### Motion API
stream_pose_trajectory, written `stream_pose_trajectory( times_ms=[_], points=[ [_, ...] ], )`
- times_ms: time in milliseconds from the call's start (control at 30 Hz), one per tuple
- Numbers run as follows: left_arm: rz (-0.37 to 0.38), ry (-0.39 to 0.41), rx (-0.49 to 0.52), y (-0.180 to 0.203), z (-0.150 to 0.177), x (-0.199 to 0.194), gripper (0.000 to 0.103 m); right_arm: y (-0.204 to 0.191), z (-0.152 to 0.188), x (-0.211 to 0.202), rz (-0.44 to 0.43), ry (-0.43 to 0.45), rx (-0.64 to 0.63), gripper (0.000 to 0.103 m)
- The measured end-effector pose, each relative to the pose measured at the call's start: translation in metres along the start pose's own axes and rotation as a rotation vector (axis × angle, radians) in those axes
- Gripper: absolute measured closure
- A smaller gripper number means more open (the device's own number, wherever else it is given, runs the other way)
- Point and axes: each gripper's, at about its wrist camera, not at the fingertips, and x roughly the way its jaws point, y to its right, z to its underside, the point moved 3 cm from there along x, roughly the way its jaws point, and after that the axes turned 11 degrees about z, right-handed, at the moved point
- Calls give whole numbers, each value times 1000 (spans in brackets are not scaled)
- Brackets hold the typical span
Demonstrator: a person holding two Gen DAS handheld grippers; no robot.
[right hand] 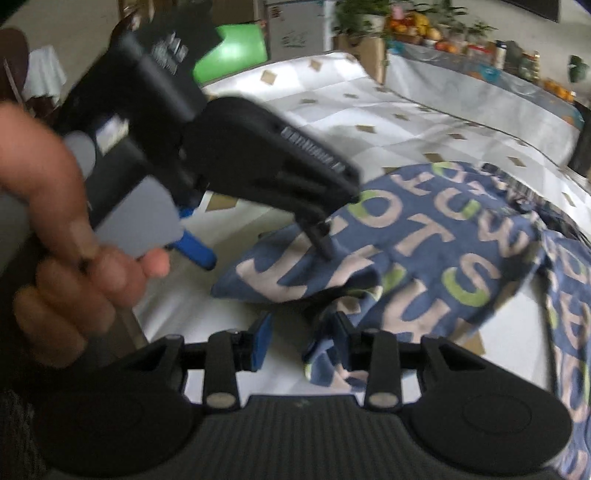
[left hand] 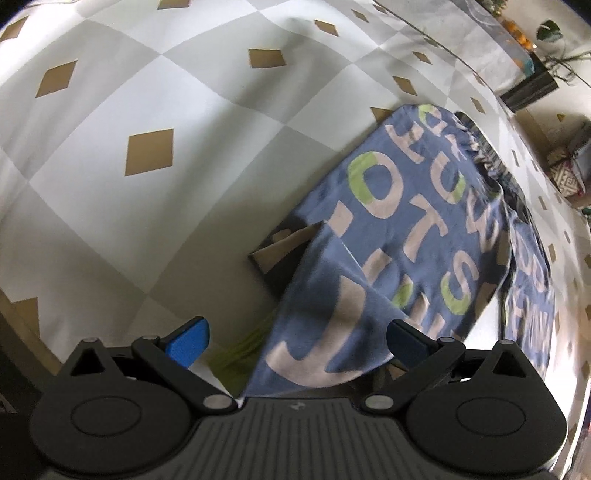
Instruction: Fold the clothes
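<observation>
A blue garment [left hand: 424, 221] printed with large pale and green letters lies crumpled on the checked tablecloth [left hand: 147, 110]. My left gripper [left hand: 297, 341] is open wide, and a raised fold of the garment drapes between its blue pads and over the right one. In the right wrist view a hand [right hand: 55, 229] holds the left gripper [right hand: 262, 254], one finger [right hand: 321, 243] pressing onto the garment [right hand: 424, 236]. My right gripper [right hand: 303, 341] is open low beside it, with a bunched edge of the cloth against its right pad [right hand: 341, 332].
The tablecloth [right hand: 369, 110], white and grey with tan diamonds, stretches bare to the left and far side. A side table with fruit and plants [right hand: 424, 29] stands behind, beside a green object [right hand: 236, 51]. A dark box [left hand: 532, 85] sits past the table's far right corner.
</observation>
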Motion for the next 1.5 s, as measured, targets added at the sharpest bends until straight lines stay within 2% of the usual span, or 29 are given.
stream_pose_trajectory(
  times_ms=[100,167,233,400,500,700,900,1133,1433,1500],
  points=[
    [14,-13,-5,0,2,-1,0,-3,0,8,9,-4,-22,69],
    [37,-23,-12,1,2,0,0,-3,-2,7,59,7,-37,69],
    [54,-26,-18,2,1,-1,0,-2,-5,3,71,18,-52,69],
    [94,-28,-18,7,-1,-5,0,-5,-7,-6,-78,20,-20,70],
    [102,-33,0,10,-2,-8,0,-13,0,5,-104,-14,-56,70],
    [-1,22,64,10,-6,-21,0,-18,3,28,-112,-48,-68,69],
    [-81,118,14,-5,-16,-38,0,-12,-12,30,-100,24,-61,69],
    [-184,201,-79,-30,-22,-48,0,30,-23,45,-54,31,135,67],
    [-198,149,-31,-21,-17,-30,0,84,-37,64,7,36,392,63],
    [-196,145,-31,-19,-16,-28,0,91,-37,63,19,39,400,61]
  ],
)
